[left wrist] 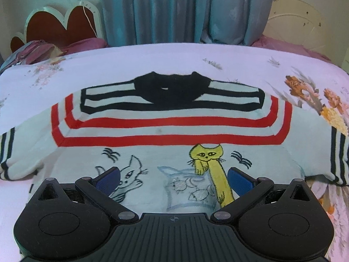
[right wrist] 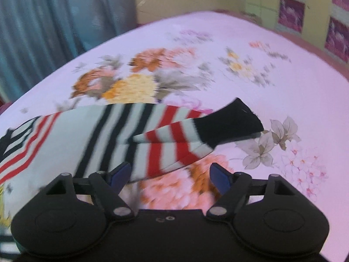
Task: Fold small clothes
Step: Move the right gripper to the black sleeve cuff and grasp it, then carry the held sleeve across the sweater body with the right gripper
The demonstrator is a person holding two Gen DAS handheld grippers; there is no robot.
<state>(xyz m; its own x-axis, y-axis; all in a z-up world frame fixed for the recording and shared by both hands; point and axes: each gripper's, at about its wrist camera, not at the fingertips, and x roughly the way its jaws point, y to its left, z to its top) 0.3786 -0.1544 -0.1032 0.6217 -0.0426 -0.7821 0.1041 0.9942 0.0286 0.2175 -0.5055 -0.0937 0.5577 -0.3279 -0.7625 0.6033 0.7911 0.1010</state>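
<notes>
A floral bedsheet (left wrist: 240, 56) is covered at its middle by a small striped sweater (left wrist: 170, 126), laid flat, collar away. Its sleeve (right wrist: 174, 135) is seen folded over itself. Left gripper (left wrist: 173, 180) — wide apart, empty, above the hem. Right gripper (right wrist: 169, 174) — wide apart, empty, beside the sleeve.

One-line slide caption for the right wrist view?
Open right gripper hovers by the striped sleeve of a small sweater on a floral bedsheet.
</notes>
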